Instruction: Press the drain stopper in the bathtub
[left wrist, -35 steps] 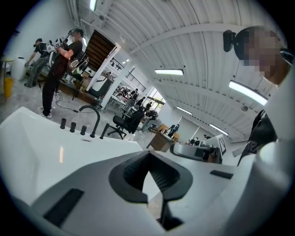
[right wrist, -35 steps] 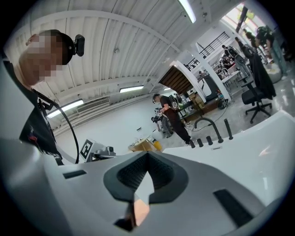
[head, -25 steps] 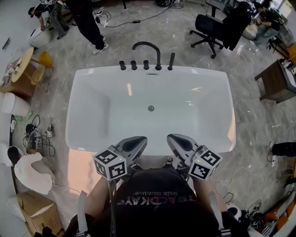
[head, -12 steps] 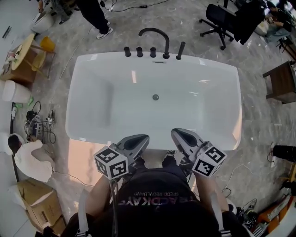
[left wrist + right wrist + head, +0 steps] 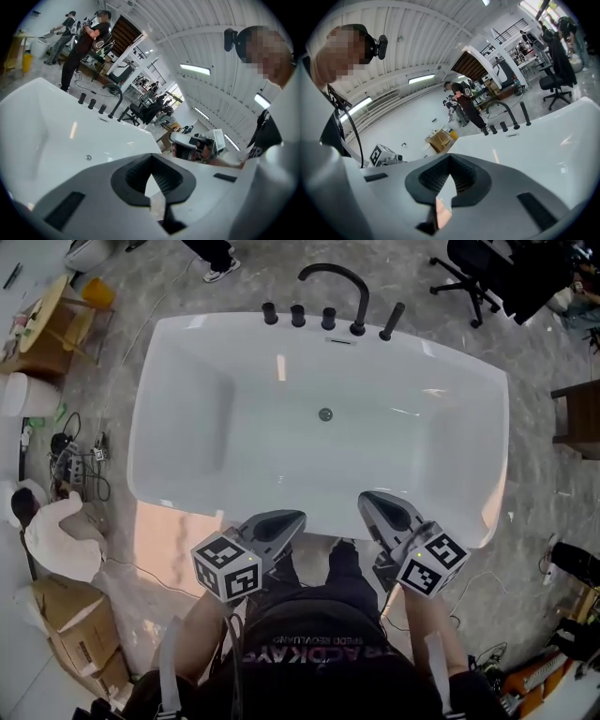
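Observation:
A white bathtub (image 5: 187, 409) fills the middle of the head view. Its small round metal drain stopper (image 5: 325, 414) lies on the tub floor, toward the far side, below a black arched faucet (image 5: 339, 279). My left gripper (image 5: 292, 519) and right gripper (image 5: 370, 500) hover side by side over the tub's near rim, both shut with nothing between them, well short of the stopper. In the left gripper view the stopper (image 5: 88, 158) shows left of the shut left gripper (image 5: 151, 159). The right gripper view shows the shut right gripper (image 5: 450, 158), the tub's rim (image 5: 543, 136) and the faucet (image 5: 502, 108), but no stopper.
Black knobs (image 5: 298, 315) and a black hand-shower handle (image 5: 391, 321) stand on the far rim. Cables (image 5: 70, 465) and cardboard boxes (image 5: 75, 634) lie at the left on the marble floor. An office chair (image 5: 478, 268) and a wooden table (image 5: 577, 418) are at the right. People (image 5: 82, 44) stand beyond the tub.
The head view has drawn closer to the tub, so the tub and stopper sit higher in frame. Both grippers hold the same shut pose near the front rim.

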A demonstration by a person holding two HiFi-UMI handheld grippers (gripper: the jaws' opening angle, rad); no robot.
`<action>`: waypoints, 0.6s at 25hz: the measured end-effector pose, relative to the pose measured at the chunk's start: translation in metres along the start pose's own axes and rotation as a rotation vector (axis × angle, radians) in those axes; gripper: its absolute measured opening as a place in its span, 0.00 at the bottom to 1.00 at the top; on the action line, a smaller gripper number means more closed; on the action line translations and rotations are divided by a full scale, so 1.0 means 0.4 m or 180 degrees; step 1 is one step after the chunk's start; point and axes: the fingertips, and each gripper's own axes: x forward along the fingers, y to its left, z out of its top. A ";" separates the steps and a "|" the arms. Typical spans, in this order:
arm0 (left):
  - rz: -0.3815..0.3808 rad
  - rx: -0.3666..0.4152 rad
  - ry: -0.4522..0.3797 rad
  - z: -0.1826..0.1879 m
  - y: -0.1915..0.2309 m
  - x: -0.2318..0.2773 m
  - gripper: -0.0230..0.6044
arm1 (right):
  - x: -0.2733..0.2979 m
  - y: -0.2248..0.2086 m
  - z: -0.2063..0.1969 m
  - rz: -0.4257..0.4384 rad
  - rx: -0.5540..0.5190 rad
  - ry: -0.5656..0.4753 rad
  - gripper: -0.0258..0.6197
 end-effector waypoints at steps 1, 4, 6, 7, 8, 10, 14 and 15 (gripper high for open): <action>0.0015 -0.0024 0.0005 -0.004 0.007 0.002 0.05 | 0.006 -0.010 -0.005 -0.0008 -0.0002 0.0034 0.06; 0.0061 -0.0077 0.0027 -0.020 0.030 0.001 0.05 | 0.026 -0.033 -0.018 -0.0047 -0.0036 0.0112 0.06; 0.0095 -0.0093 0.0040 -0.034 0.048 -0.002 0.05 | 0.040 -0.045 -0.028 -0.0085 -0.0089 0.0144 0.06; 0.0109 -0.0095 0.0042 -0.039 0.057 -0.003 0.05 | 0.048 -0.052 -0.033 -0.0104 -0.0118 0.0151 0.06; 0.0123 -0.0091 0.0039 -0.042 0.066 -0.002 0.05 | 0.056 -0.060 -0.038 -0.0119 -0.0136 0.0156 0.06; 0.0158 -0.0051 0.0020 -0.041 0.084 0.001 0.05 | 0.074 -0.077 -0.046 -0.0132 -0.0123 0.0175 0.06; 0.0254 0.0149 -0.0061 -0.031 0.127 0.009 0.05 | 0.118 -0.115 -0.061 -0.0136 -0.0101 0.0253 0.06; 0.0268 0.0198 -0.0075 -0.033 0.137 0.014 0.05 | 0.128 -0.126 -0.065 -0.0138 -0.0115 0.0273 0.06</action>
